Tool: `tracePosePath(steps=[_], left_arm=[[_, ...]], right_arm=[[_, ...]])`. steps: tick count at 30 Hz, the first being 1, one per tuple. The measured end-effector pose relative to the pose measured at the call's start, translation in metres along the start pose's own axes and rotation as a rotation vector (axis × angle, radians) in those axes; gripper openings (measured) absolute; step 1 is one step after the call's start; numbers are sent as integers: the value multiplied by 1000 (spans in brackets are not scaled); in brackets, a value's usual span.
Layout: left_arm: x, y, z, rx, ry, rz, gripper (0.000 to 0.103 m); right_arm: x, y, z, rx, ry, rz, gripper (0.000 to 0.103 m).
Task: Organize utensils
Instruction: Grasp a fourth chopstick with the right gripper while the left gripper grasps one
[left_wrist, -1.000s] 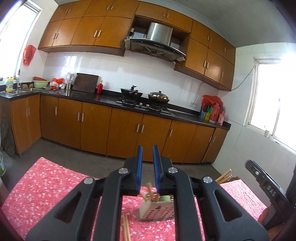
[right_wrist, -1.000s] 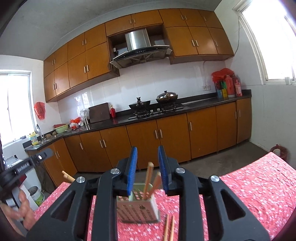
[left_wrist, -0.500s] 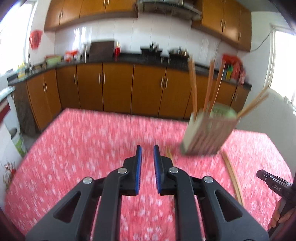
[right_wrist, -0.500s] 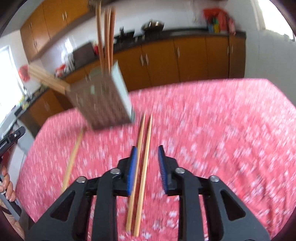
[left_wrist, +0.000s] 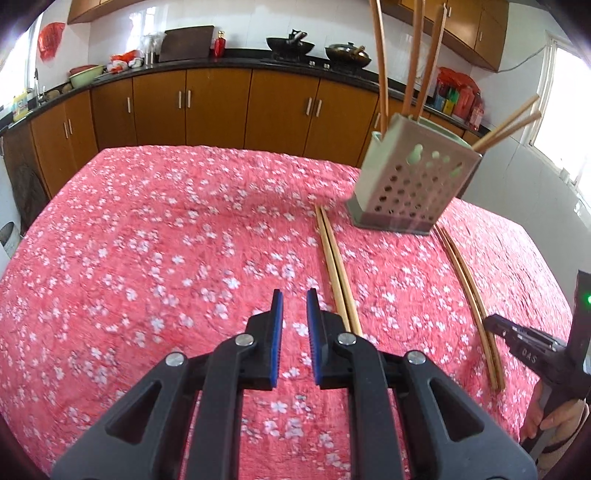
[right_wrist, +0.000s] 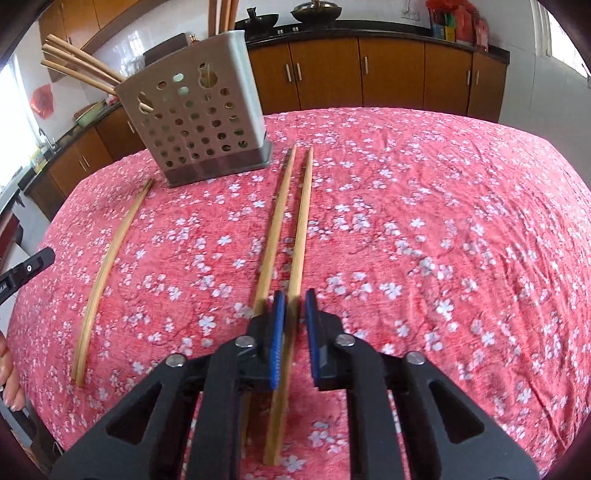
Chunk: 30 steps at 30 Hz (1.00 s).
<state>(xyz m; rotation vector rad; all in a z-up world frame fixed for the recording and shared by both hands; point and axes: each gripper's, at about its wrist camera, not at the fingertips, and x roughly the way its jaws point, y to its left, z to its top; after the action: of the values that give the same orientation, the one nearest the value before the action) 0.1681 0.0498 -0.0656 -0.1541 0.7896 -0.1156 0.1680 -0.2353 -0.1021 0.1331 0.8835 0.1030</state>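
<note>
1. Left gripper (left_wrist: 294, 295): jaws drawn almost together with nothing between them, low over the red floral tablecloth (left_wrist: 147, 240).
2. Just to its right, a pair of pale wooden chopsticks (left_wrist: 334, 266) lies flat.
3. Behind, a beige perforated plastic utensil holder (left_wrist: 410, 184) stands with more sticks inside.
4. Right gripper (right_wrist: 294, 295): jaws have just been closing and now pinch the right-hand chopstick (right_wrist: 303, 221) of a second pair on the cloth.
</note>
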Motion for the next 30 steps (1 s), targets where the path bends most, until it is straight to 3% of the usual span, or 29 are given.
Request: tracePosePath(steps=[7, 14, 20, 30], left_arm=[[12, -13, -15, 15, 66, -60, 14], [20, -32, -29, 79, 106, -83, 14], [32, -39, -34, 122, 136, -44, 14], [43, -32, -21, 117, 119, 53, 8]], right_arm=[[1, -27, 8, 85, -19, -68, 8], [1, -25, 8, 52, -27, -87, 8], [0, -26, 7, 51, -26, -82, 8], [1, -21, 7, 22, -22, -81, 8]])
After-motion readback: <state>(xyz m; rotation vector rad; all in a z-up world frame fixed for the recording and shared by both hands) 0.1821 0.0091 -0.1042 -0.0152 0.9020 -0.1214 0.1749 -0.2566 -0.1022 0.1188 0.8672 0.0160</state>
